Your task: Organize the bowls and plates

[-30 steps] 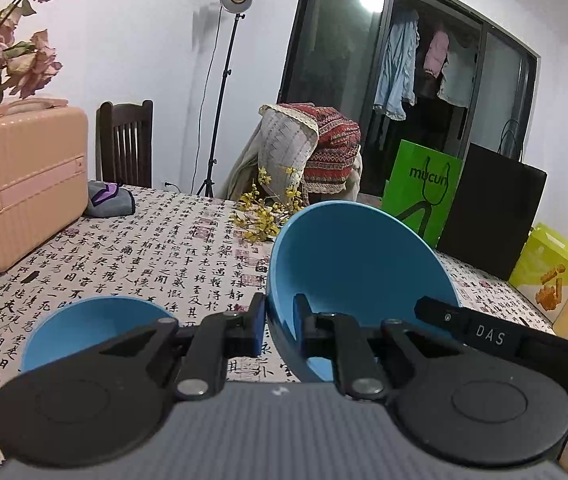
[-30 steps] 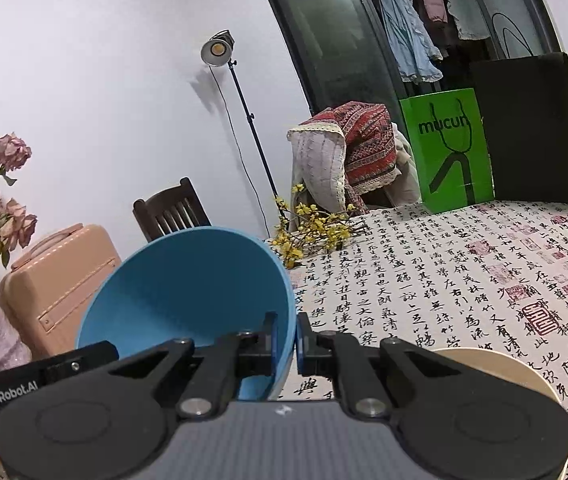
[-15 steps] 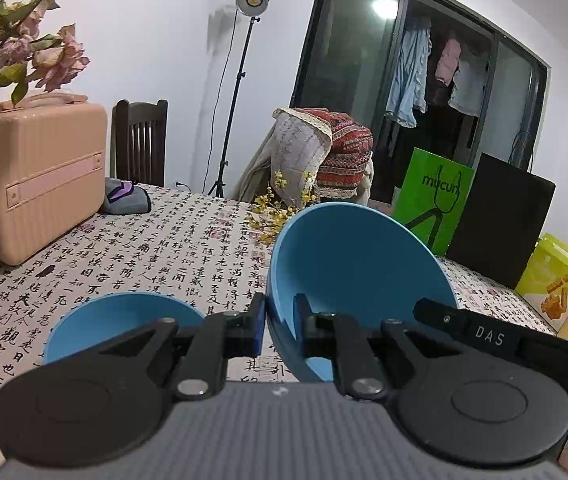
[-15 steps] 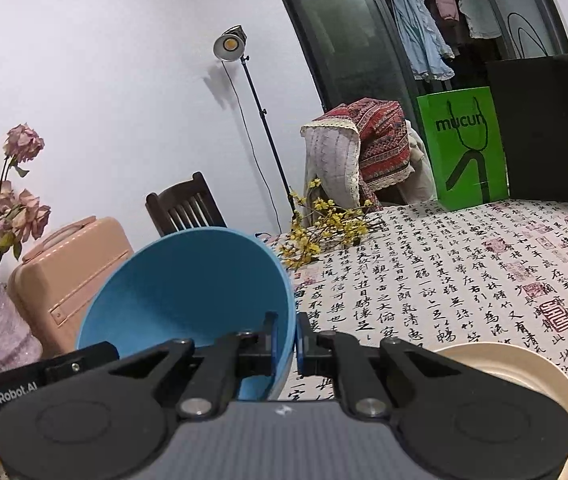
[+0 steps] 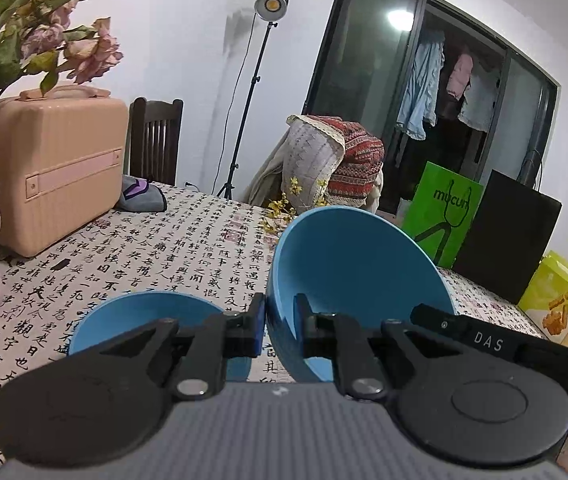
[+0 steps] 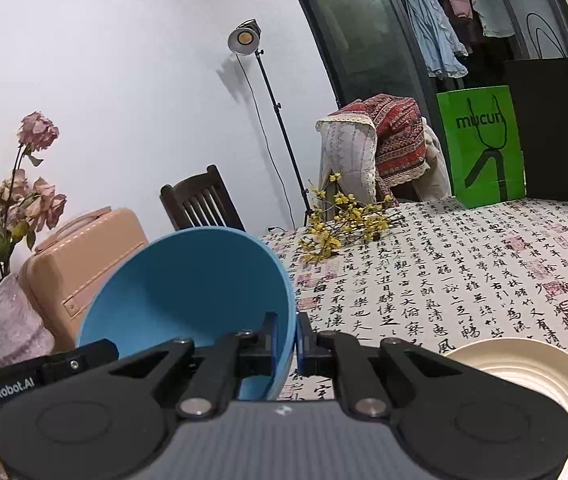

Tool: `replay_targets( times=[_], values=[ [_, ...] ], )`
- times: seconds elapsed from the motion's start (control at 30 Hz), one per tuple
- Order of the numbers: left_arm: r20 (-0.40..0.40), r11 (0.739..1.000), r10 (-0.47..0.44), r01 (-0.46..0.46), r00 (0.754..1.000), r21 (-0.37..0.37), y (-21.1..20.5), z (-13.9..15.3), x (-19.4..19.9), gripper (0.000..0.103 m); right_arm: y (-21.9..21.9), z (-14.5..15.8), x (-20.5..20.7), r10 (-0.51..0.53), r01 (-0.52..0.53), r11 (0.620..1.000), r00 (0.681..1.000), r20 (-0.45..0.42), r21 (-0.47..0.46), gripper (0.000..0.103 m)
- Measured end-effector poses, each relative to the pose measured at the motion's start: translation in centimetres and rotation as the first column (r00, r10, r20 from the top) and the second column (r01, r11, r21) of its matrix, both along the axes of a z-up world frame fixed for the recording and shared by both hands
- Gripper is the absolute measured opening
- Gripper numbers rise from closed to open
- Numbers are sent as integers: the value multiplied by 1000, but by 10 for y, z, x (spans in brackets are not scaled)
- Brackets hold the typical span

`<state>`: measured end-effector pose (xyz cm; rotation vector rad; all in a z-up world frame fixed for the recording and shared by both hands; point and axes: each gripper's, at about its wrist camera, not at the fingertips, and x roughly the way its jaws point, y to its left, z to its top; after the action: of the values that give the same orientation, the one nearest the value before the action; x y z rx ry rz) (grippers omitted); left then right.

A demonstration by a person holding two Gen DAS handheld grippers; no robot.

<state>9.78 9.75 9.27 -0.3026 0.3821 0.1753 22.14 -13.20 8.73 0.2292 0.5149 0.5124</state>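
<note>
Second blue bowl [image 5: 152, 320] sits on the table [image 5: 144, 248], low and just left of the left gripper [image 5: 280, 320]. That gripper is clamped on the left rim of the held blue bowl [image 5: 356, 276], tilted on edge. Right gripper [image 6: 296, 336] is clamped on the opposite rim, probably of the same bowl, though neither view shows both grips. Likely nesting move: down and leftward; left gripper nearer. Cream plate [image 6: 524, 368] lies low right of the right gripper.
</note>
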Motion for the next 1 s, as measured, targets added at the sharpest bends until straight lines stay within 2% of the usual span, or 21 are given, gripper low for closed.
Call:
replay_targets(
  times=[1.0],
  values=[
    [29, 992, 117, -116, 993, -48, 48, 3, -32, 14, 57, 9, -6, 113, -113, 993, 994, 3, 21, 9]
  ],
)
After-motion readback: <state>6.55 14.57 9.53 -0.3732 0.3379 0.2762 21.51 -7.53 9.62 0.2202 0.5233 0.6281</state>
